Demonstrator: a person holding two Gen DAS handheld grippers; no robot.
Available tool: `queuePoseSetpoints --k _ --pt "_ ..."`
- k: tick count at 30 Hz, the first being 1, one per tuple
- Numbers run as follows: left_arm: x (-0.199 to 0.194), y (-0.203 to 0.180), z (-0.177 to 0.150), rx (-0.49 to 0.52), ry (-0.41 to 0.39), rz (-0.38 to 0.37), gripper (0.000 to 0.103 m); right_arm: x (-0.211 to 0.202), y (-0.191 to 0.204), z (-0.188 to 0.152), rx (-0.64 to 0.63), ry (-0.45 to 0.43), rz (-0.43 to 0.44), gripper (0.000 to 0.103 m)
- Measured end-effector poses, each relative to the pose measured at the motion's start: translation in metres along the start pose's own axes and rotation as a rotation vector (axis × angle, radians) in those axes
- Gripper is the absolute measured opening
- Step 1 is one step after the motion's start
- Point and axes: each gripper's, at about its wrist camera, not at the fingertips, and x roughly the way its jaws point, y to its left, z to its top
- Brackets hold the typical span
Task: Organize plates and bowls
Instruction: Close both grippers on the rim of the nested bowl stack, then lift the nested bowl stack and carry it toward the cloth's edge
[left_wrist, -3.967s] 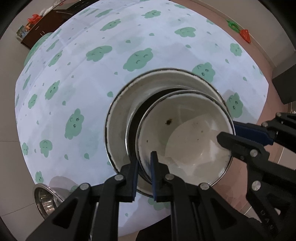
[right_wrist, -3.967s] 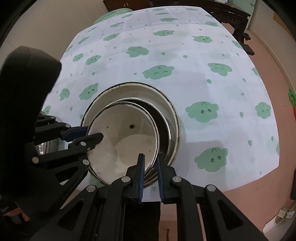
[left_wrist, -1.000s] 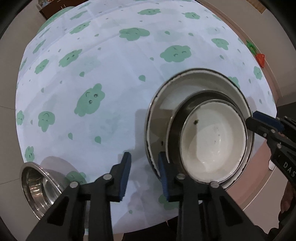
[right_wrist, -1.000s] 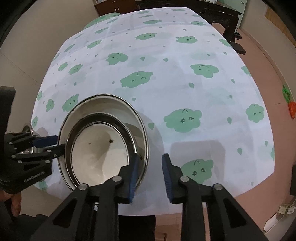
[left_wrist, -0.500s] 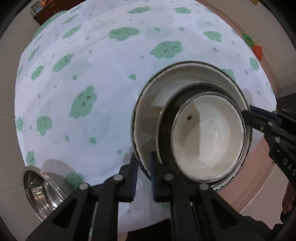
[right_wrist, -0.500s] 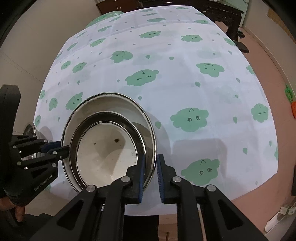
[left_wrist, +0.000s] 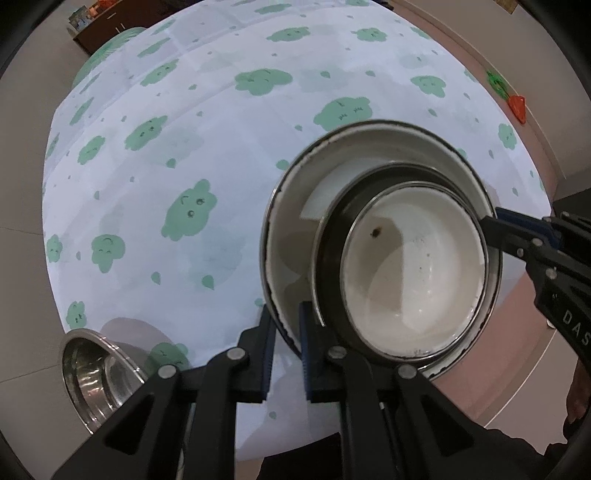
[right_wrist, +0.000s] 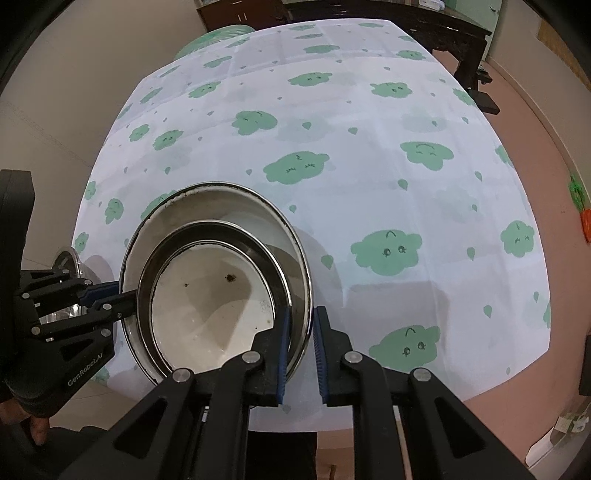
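A stack of nested bowls sits near the front edge of the table: a large white enamel bowl (left_wrist: 295, 206) (right_wrist: 236, 206) holds a steel bowl (left_wrist: 332, 236) (right_wrist: 273, 258), which holds a small white bowl (left_wrist: 410, 266) (right_wrist: 207, 310). My left gripper (left_wrist: 286, 332) is shut on the large bowl's near rim. My right gripper (right_wrist: 300, 332) is shut on the same bowl's rim on the opposite side. Each gripper also shows in the other's view, the right one (left_wrist: 524, 232) and the left one (right_wrist: 107, 295).
A lone steel bowl (left_wrist: 96, 373) (right_wrist: 66, 266) sits at the table's front left corner. The table (right_wrist: 369, 122) wears a white cloth with green clouds. Dark wooden furniture (right_wrist: 443, 29) stands beyond it. Orange and green toys (left_wrist: 513, 99) lie on the floor.
One second ago both grippers were open beside the stack. Both have since closed on the large bowl's rim, and the stack sits slightly further onto the table.
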Motion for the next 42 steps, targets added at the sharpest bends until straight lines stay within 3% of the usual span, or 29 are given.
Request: queuePoseSetpoints --k 42 --pt "-0.057 0.101 -0.057 -0.190 -0.078 0.047 0.008 -0.027 0.111 0.024 -0.213 -0.027 0.041 0.015"
